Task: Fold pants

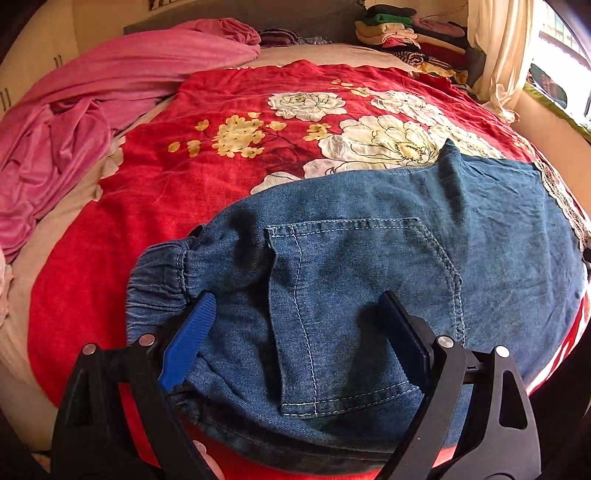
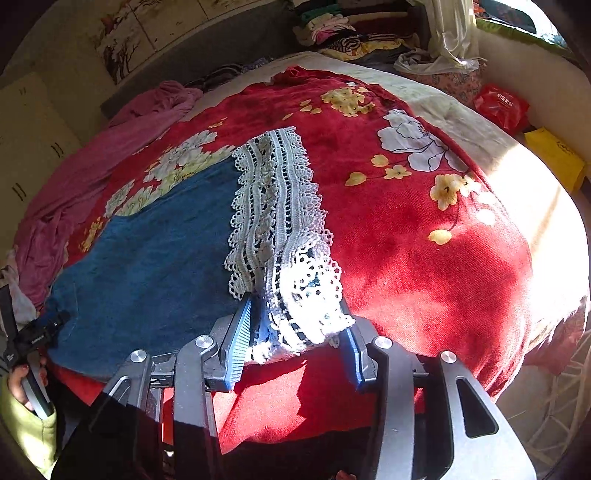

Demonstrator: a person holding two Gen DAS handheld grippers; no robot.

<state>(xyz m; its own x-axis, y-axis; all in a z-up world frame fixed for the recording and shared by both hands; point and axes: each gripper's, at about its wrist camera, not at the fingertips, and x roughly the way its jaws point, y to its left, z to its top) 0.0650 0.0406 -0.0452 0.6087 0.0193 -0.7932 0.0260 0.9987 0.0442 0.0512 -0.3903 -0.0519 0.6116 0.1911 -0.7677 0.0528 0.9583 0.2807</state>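
Note:
Blue denim pants (image 1: 369,258) lie flat on a red flowered blanket (image 1: 207,177), back pocket up, elastic waistband (image 1: 155,273) at the left, white lace hem (image 1: 561,199) at the right. My left gripper (image 1: 295,325) is open, its blue pads straddling the waist end over the pocket. In the right wrist view the pants (image 2: 147,251) end in the lace hem (image 2: 273,206). My right gripper (image 2: 295,332) is open with the near corner of the lace hem bunched between its pads. The left gripper shows at that view's left edge (image 2: 29,339).
A pink sheet (image 1: 74,133) lies bunched at the bed's left. Folded clothes (image 1: 402,33) are stacked at the far right by a curtain (image 1: 498,55). A red bag (image 2: 498,107) and a yellow packet (image 2: 554,158) lie beyond the bed's right side.

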